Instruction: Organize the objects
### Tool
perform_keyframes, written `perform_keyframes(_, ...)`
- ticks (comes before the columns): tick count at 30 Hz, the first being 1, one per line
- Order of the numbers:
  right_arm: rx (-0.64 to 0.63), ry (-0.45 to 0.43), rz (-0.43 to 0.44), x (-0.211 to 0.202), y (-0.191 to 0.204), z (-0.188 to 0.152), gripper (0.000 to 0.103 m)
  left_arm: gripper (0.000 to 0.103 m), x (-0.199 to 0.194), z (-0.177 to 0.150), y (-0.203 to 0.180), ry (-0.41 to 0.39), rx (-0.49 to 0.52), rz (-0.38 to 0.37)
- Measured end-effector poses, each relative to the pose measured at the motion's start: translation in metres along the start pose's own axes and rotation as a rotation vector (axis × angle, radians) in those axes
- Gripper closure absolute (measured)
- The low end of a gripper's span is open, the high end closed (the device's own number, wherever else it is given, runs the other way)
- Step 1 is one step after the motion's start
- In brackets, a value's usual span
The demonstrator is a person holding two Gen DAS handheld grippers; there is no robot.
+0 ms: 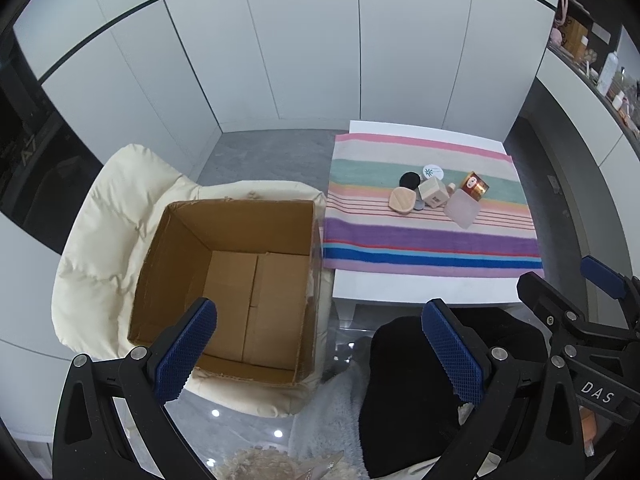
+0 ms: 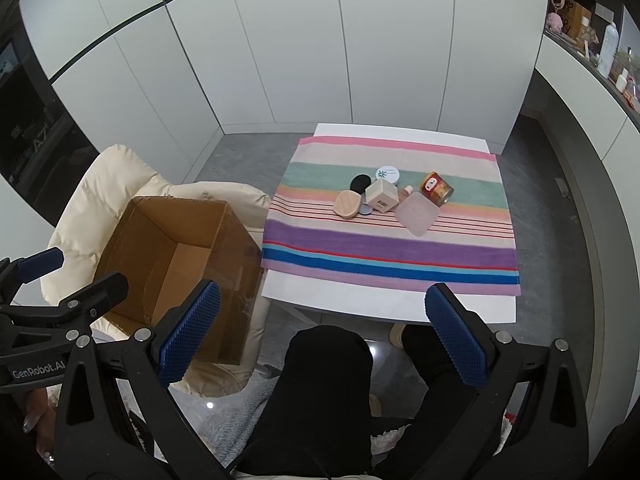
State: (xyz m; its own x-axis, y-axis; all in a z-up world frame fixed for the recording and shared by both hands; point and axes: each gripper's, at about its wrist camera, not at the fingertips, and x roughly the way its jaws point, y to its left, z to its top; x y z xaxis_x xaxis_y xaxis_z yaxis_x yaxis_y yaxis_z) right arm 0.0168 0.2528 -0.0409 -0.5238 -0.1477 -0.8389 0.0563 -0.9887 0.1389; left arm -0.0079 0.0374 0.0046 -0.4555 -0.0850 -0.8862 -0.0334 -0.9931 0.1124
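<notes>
Left tongs (image 1: 320,354) spread wide, nothing between the blue pads; they hang above the near edge of the cardboard box (image 1: 240,280) and a black-clad knee (image 1: 420,392). Right tongs (image 2: 324,336) likewise spread wide and holding nothing, raised over the lap, near side of the worktop (image 2: 360,300).

Cardboard box: open top, nothing visible inside, bare flaps at the bottom. It sits on a cream padded chair (image 1: 104,216), just left of the worktop.

Worktop: white, small, mostly covered by a striped cloth (image 2: 392,248) with pink, green, purple and blue bands.

Objects cluster around the middle of the cloth, on and beside the green band, well apart from both tongs:
- wooden rounded case (image 2: 347,204), left end of the cluster
- black round compact (image 2: 361,183), just beyond it
- white round tin (image 2: 388,175) with a green mark on the lid, farthest back
- pale cube box (image 2: 381,196), centre, tilted, touching its neighbours
- small grey disc (image 2: 365,210), partly tucked under the cube box
- frosted square case (image 2: 417,214), nearest, right of centre
- small peach bottle (image 2: 407,191), mostly hidden behind the frosted case
- red and gold jar (image 2: 437,188), on its side, right end

In the left view, the right tongs show at the right edge.
</notes>
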Motion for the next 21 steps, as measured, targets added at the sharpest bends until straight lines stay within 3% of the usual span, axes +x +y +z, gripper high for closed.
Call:
perform_keyframes(5,0.018,0.003,-0.008,0.003,-0.022,0.001,0.0,0.0,0.002,0.003,-0.026,-0.008,0.041,0.023)
perform_keyframes(14,0.091,0.002,-0.011,0.005,-0.084,0.001,0.0,0.0,0.012,0.014,-0.087,0.025,0.124,-0.03)
perform_keyframes(21,0.165,-0.003,-0.027,0.006,-0.142,-0.001,0.0,0.0,0.022,0.026,-0.132,0.022,0.125,-0.036)
